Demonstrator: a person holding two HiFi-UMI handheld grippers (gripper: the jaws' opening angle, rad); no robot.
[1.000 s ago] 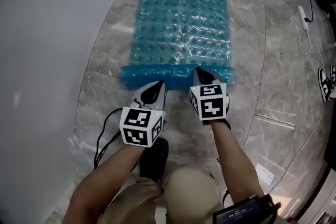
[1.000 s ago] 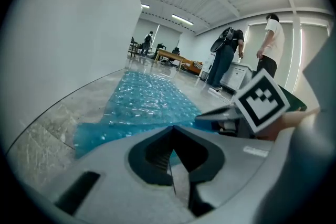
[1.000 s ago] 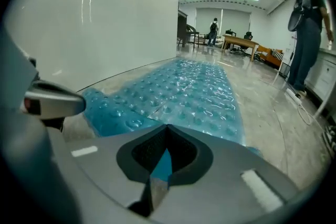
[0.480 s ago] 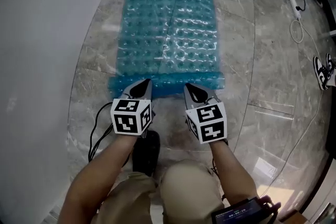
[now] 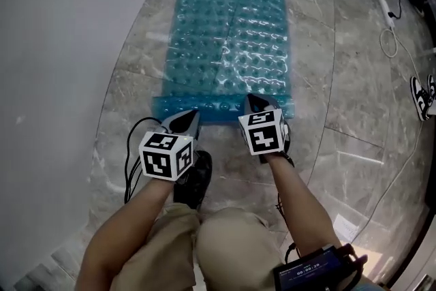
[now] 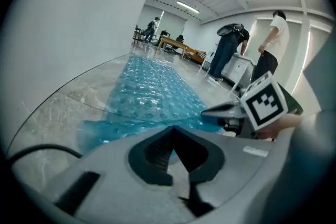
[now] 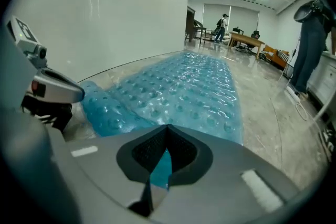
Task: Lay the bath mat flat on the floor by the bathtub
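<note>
A blue, bubble-textured bath mat point(image 5: 231, 31) lies lengthwise on the grey marble floor point(image 5: 354, 78), just beside the curved white wall of the bathtub point(image 5: 61, 44). Its far end is cut off by the top of the head view. The near edge looks darker and doubled over, though how it folds is hard to make out.

The left gripper point(image 5: 185, 120) and right gripper point(image 5: 255, 104) meet that near edge side by side. From above, their marker cubes cover much of each tool.

The right gripper view shows the jaws pressed together with blue mat pinched between the pads. The left gripper view shows jaws likewise closed at the mat's edge, with only a thin pale-blue sliver visible between them.

A black cable point(image 5: 133, 160) loops from the left gripper across the floor. The person's dark shoe point(image 5: 194, 177) stands below the grippers, partly hidden by a knee. A screen device point(image 5: 310, 276) on the right forearm is clipped by the frame's bottom edge. At the right margin, a white cord point(image 5: 392, 37) and a half-seen sneaker point(image 5: 422, 99) lie well apart from the mat.
</note>
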